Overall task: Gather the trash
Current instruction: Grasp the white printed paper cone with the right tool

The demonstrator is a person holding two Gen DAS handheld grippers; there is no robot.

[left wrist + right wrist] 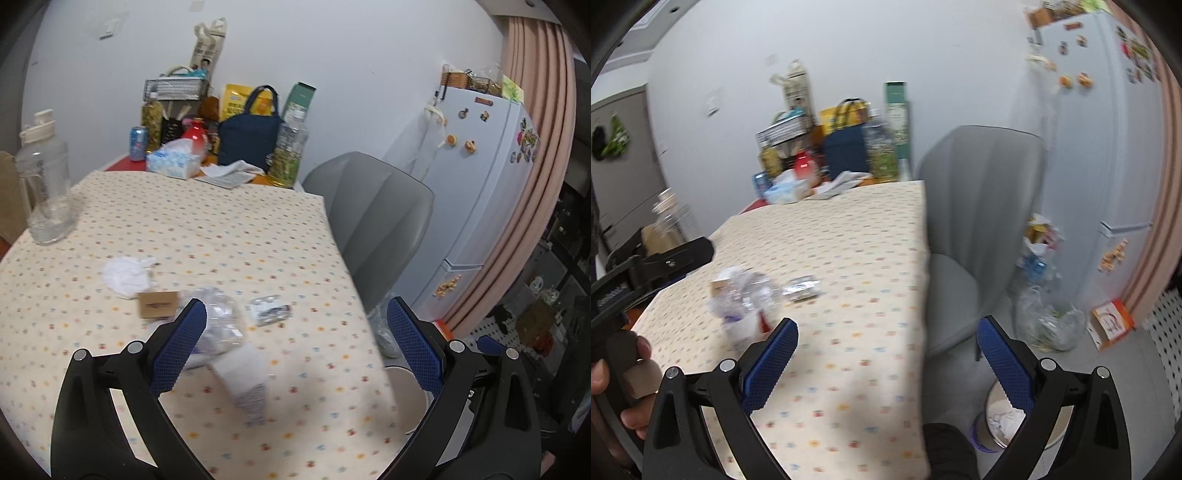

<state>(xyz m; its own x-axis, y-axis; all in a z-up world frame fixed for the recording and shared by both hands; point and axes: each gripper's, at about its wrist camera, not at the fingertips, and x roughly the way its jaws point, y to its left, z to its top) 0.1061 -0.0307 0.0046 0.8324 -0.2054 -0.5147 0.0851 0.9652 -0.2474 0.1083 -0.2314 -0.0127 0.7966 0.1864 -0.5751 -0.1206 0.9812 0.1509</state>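
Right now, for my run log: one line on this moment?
left gripper: open, empty | right gripper: open, empty | crushed bottle, white tissue, small box: on table | bin: on floor

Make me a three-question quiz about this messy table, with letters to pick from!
1. Where is the small brown box?
A. on the chair
B. on the table beside the white tissue
C. on the fridge

2. What colour are the gripper pads?
A. blue
B. red
C. green

3. How is the left gripper?
A. shut on a bottle
B. open
C. shut on nothing

Answers: 1 B, it lies right by the crumpled tissue; 2 A, both pads are blue; 3 B, its fingers stand wide apart.
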